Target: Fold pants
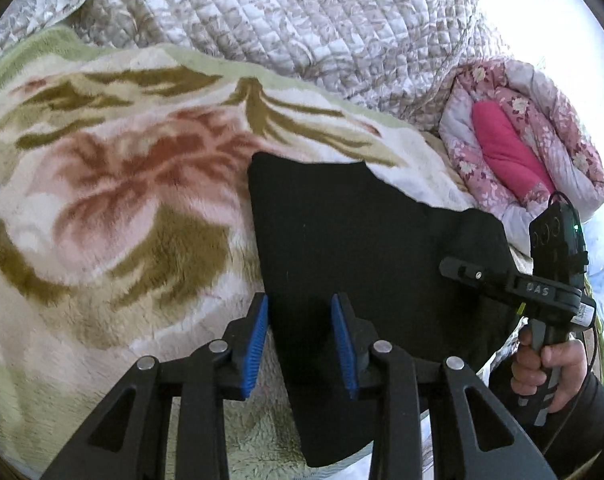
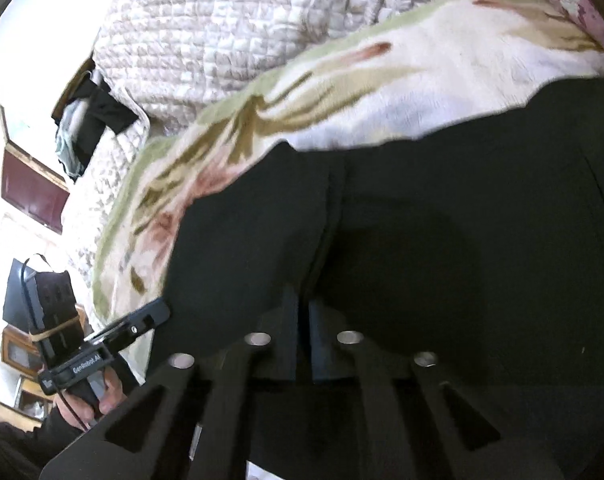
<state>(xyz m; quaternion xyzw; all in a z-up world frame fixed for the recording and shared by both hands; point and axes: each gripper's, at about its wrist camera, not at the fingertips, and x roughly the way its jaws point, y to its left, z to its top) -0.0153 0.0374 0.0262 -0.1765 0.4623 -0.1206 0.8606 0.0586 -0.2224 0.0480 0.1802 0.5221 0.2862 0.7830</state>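
Floral fleece blanket [image 1: 114,184], quilted bedspread [image 1: 286,28], perhaps rolled pink duvet [image 1: 518,148].

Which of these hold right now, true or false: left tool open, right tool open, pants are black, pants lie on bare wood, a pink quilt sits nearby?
1. The left tool is open. True: its blue pads stand apart over the pants.
2. The right tool is wide open. False: its fingers are nearly together, with pants fabric between them.
3. The pants are black. True.
4. The pants lie on bare wood. False: they lie on a floral fleece blanket.
5. A rolled pink floral quilt sits beyond the pants. True.
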